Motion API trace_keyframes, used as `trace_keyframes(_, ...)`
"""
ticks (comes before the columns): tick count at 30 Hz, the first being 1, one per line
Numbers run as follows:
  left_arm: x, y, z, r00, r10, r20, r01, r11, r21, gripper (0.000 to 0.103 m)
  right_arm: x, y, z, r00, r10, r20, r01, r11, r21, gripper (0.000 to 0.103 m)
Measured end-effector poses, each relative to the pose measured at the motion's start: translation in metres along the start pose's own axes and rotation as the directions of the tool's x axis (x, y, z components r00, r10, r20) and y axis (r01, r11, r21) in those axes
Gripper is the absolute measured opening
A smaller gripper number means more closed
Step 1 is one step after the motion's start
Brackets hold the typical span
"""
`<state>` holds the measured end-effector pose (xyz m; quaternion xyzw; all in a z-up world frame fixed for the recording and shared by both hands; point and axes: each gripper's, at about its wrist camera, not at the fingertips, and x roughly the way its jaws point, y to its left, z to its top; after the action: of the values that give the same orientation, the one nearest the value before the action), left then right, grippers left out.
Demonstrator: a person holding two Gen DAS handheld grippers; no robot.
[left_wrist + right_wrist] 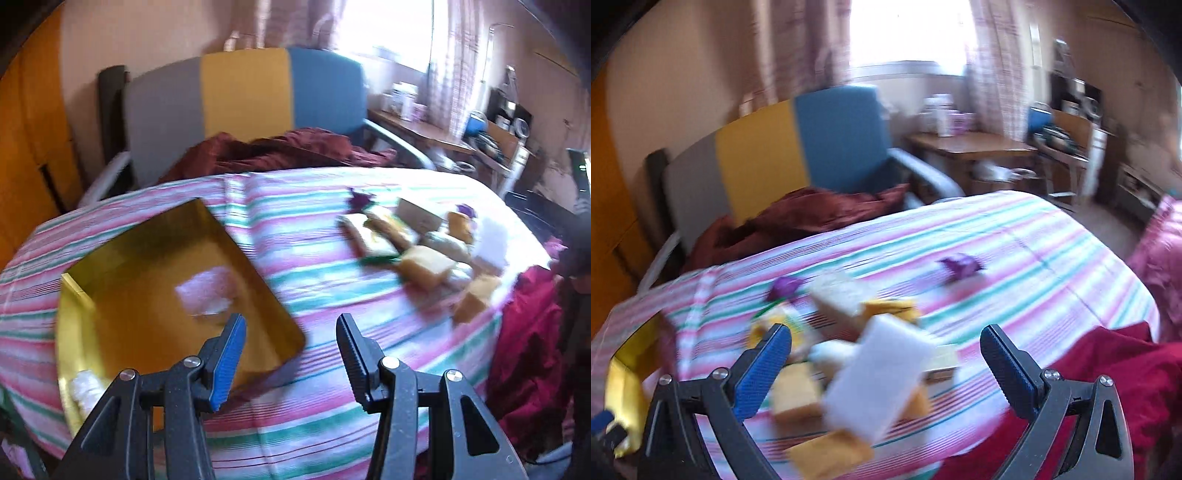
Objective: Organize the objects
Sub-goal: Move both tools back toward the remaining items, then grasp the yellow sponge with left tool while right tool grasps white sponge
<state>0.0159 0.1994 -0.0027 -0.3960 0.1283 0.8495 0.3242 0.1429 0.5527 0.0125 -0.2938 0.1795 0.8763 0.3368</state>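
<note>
A gold tin (pixel 110 258) lies open on the striped tablecloth (pixel 314 295) at the left, with a white piece (pixel 205 293) inside. My left gripper (pixel 290 325) is open and empty, just right of the tin's near corner. A pile of yellow sponges (pixel 426 266) and packets lies to the right. In the right wrist view, my right gripper (pixel 886 338) is open over that pile; a white sponge block (pixel 882 376) lies between its fingers, untouched, with yellow sponges (pixel 794 398) around it. The tin's edge (pixel 624 373) shows at the far left.
Purple wrapped pieces (pixel 960 267) lie farther back on the cloth. A chair (pixel 243 96) with dark red cloth (pixel 280 151) stands behind the table. Red fabric (pixel 1108 369) hangs at the right edge. A cluttered desk (pixel 424 129) stands by the window.
</note>
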Motion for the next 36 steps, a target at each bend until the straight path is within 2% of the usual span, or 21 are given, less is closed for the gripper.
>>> trace_keyframes(4, 0.015, -0.026, 0.007, 0.991, -0.129, -0.034, 0.13, 0.991, 0.041, 0.051, 0.012, -0.031, -0.003, 1.0, -0.02, 0.011, 0.019, 0.994, 0.112, 0.103)
trace_keyframes(9, 0.032, -0.069, 0.012, 0.955, -0.284, -0.08, 0.292, 0.95, 0.112, 0.051, 0.017, -0.047, -0.005, 1.0, 0.016, -0.009, -0.014, 0.98, 0.201, 0.103)
trace_keyframes(11, 0.04, -0.088, 0.011, 0.948, -0.302, -0.098, 0.314, 0.937, 0.152, 0.051, 0.017, -0.051, -0.005, 1.0, 0.022, -0.01, -0.019, 0.976, 0.217, 0.103)
trace_keyframes(13, 0.049, -0.107, 0.01, 0.934, -0.334, -0.13, 0.354, 0.916, 0.19, 0.051, 0.019, -0.052, -0.007, 0.999, 0.041, -0.019, -0.035, 0.971, 0.236, 0.103)
trace_keyframes(20, 0.072, -0.154, 0.012, 0.908, -0.373, -0.189, 0.414, 0.863, 0.288, 0.051, 0.027, -0.051, -0.01, 0.995, 0.088, -0.049, -0.073, 0.966, 0.246, 0.103)
trace_keyframes(23, 0.081, -0.172, 0.013, 0.907, -0.366, -0.207, 0.417, 0.847, 0.329, 0.051, 0.028, -0.053, -0.011, 0.994, 0.096, -0.055, -0.079, 0.963, 0.259, 0.103)
trace_keyframes(32, 0.114, -0.209, 0.015, 0.902, -0.359, -0.239, 0.427, 0.816, 0.389, 0.051, 0.035, -0.052, -0.011, 0.989, 0.123, -0.078, -0.099, 0.959, 0.267, 0.103)
trace_keyframes(34, 0.118, -0.21, 0.014, 0.896, -0.368, -0.247, 0.439, 0.813, 0.382, 0.043, 0.036, -0.048, -0.01, 0.989, 0.123, -0.082, -0.099, 0.964, 0.246, 0.103)
trace_keyframes(36, 0.118, -0.209, 0.013, 0.895, -0.376, -0.242, 0.444, 0.809, 0.385, 0.042, 0.039, -0.043, -0.01, 0.987, 0.133, -0.092, -0.109, 0.967, 0.23, 0.103)
